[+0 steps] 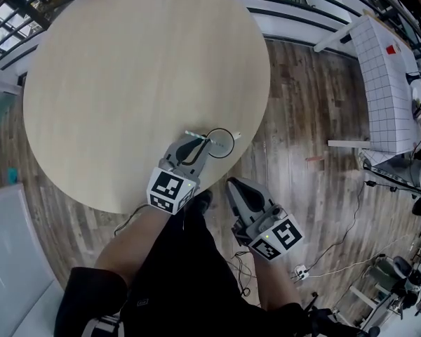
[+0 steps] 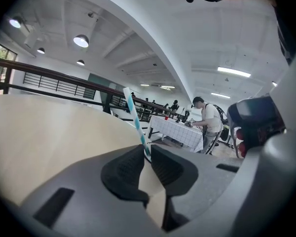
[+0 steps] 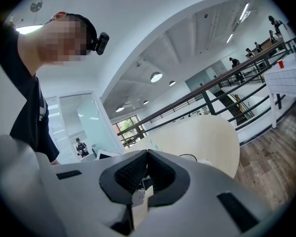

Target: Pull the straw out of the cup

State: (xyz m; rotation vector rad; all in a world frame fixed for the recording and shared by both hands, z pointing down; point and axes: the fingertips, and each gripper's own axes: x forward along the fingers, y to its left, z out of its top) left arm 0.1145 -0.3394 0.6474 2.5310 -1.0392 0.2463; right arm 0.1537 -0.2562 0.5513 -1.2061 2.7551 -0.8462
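Note:
A clear cup with a dark rim stands near the front edge of the round pale wooden table. A teal-and-white striped straw leans out of it to the left. My left gripper is shut on the straw, and in the left gripper view the straw rises from between the closed tips of my left gripper. My right gripper hangs off the table over the floor. In its own view my right gripper is shut with nothing in it, and the cup's rim shows just past it.
A small white object lies by the cup at the table's edge. A white gridded table stands at the right with a person beside it. Cables run over the wooden floor. A railing lines the far side.

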